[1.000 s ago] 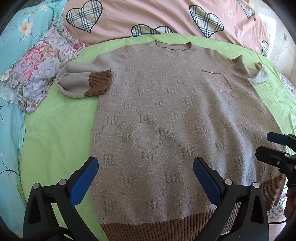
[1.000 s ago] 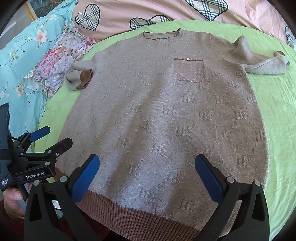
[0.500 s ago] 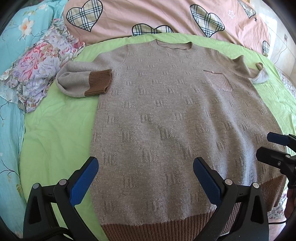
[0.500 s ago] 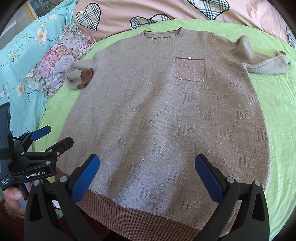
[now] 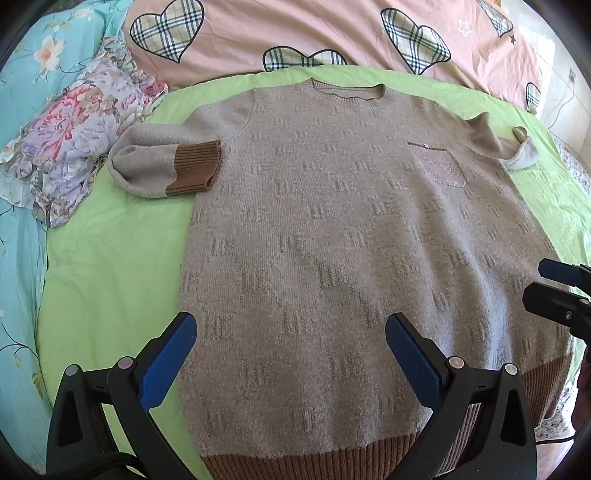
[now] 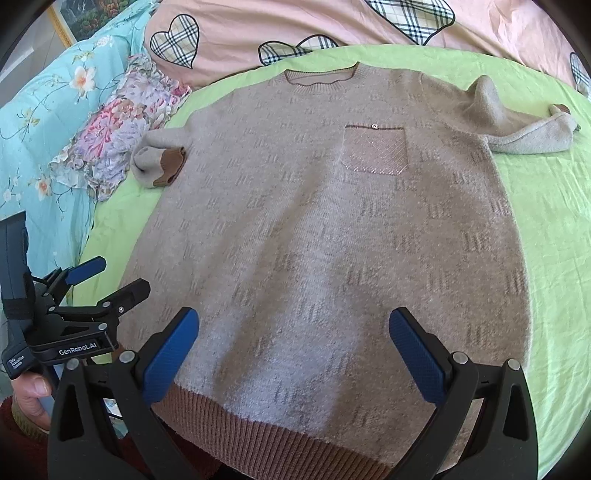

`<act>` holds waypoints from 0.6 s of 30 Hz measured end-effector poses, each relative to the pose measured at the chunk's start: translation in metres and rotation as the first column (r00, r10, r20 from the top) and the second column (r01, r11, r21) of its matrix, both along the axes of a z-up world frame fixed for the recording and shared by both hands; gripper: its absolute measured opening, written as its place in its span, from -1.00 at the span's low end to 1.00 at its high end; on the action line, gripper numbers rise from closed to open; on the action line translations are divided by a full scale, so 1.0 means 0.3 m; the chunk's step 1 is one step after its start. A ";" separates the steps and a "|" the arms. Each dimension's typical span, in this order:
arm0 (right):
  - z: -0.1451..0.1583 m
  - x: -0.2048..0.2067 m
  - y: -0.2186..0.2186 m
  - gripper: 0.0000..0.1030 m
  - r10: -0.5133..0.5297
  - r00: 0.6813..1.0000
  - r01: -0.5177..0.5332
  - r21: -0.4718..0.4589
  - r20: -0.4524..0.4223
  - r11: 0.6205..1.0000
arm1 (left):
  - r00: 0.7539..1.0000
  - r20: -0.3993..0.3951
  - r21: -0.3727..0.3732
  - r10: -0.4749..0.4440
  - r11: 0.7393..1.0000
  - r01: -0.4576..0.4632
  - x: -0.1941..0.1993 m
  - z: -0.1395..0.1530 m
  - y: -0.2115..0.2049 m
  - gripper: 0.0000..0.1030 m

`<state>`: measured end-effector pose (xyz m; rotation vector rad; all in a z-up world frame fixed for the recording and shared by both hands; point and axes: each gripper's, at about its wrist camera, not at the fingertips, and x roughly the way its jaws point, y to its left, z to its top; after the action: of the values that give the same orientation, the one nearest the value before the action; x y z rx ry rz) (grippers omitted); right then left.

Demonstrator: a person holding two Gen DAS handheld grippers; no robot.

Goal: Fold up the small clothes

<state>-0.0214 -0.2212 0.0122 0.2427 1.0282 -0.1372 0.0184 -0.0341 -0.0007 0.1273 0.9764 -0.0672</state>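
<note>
A beige knit sweater (image 5: pixel 332 229) (image 6: pixel 325 229) with a brown ribbed hem and a chest pocket (image 6: pixel 375 149) lies flat, front up, on a green sheet. Its left sleeve (image 5: pixel 166 166) is folded back with the brown cuff showing; the right sleeve (image 6: pixel 524 129) stretches out sideways. My left gripper (image 5: pixel 291 354) hovers open above the hem's left part, nothing between its fingers. My right gripper (image 6: pixel 295 350) hovers open over the hem's right part. Each gripper shows in the other's view: the right gripper (image 5: pixel 554 291) at the far right, the left gripper (image 6: pixel 107 280) at the far left.
The green sheet (image 5: pixel 110 266) covers a bed. A floral cloth (image 5: pixel 70 147) lies bunched at the left, beside a turquoise flowered quilt (image 6: pixel 44 122). A pink cover with plaid hearts (image 5: pixel 295 33) lies behind the collar. A hand (image 6: pixel 29 391) holds the left gripper's handle.
Both views have drifted slightly back and down, so the sweater sits a little higher in frame. Both grippers stay open; the sweater has not moved.
</note>
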 end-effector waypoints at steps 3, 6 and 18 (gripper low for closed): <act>0.006 0.004 -0.018 0.99 -0.013 1.000 0.013 -0.006 -0.001 1.000 | 1.000 -0.007 -0.002 0.005 1.000 -0.005 0.022 -0.001 0.004 0.99; 0.014 0.004 -0.045 0.99 -0.032 0.999 0.032 -0.006 0.001 0.999 | 1.000 -0.015 -0.007 0.012 1.000 -0.012 0.044 -0.003 0.009 0.99; 0.112 0.005 -0.358 0.99 -0.202 0.976 0.206 -0.044 0.083 0.977 | 1.000 0.000 -0.005 0.031 1.000 -0.031 0.200 0.024 -0.002 0.99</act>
<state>-0.0199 -0.3285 0.0458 0.3040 0.9194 -0.3382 0.0784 -0.0347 0.0064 0.1076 0.9776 -0.0410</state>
